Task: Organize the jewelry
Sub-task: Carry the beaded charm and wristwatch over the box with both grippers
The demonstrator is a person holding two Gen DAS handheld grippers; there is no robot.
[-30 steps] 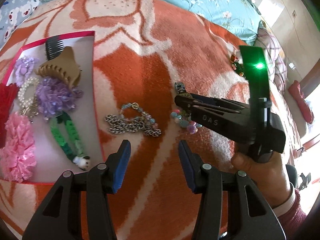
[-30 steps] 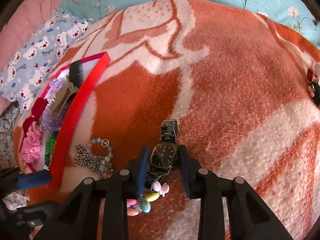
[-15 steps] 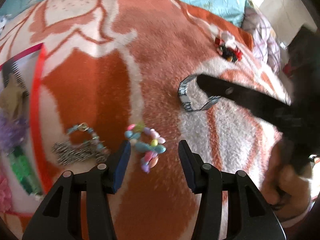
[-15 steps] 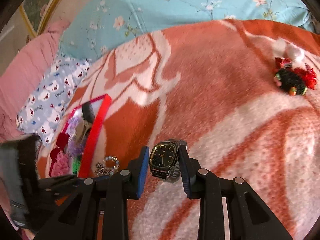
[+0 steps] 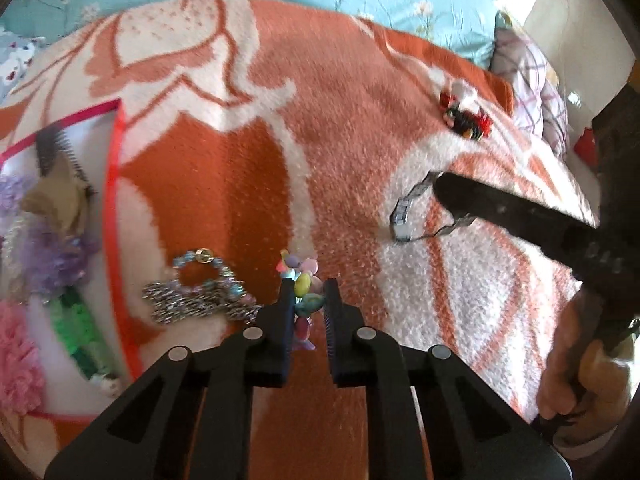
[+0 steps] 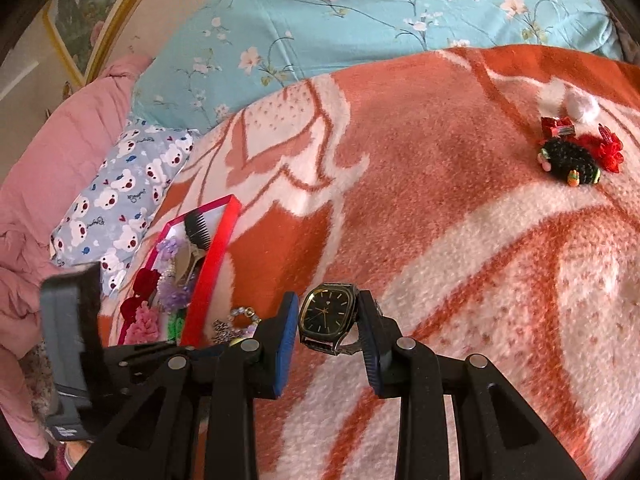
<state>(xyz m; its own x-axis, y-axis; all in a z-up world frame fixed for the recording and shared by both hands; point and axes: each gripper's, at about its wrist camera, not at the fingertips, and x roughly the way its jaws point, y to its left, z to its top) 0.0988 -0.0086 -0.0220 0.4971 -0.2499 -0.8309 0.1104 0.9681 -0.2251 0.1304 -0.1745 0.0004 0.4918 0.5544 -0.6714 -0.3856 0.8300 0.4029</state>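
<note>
Blanket, orange and white, covers the bed and carries everything. At its left edge lies the red tray, already holding a comb, a claw clip, purple and pink scrunchies, pearls and a green piece, so much of the sorting looks done. Just outside the tray's rim lies a chain tangled with a blue bead bracelet, not yet picked up. Far off, near the blanket's other side, a dark hair tie with red bits and a white pompom also waits. The right tool holds the watch by its case, clear of the blanket, jaws at a middling width around it. The left tool is closing narrowly on the pastel bracelet, whose beads sit between the pads, near the chain. By my reckoning, the watch and bracelet go to the tray next; then the chain and hair tie remain.
</note>
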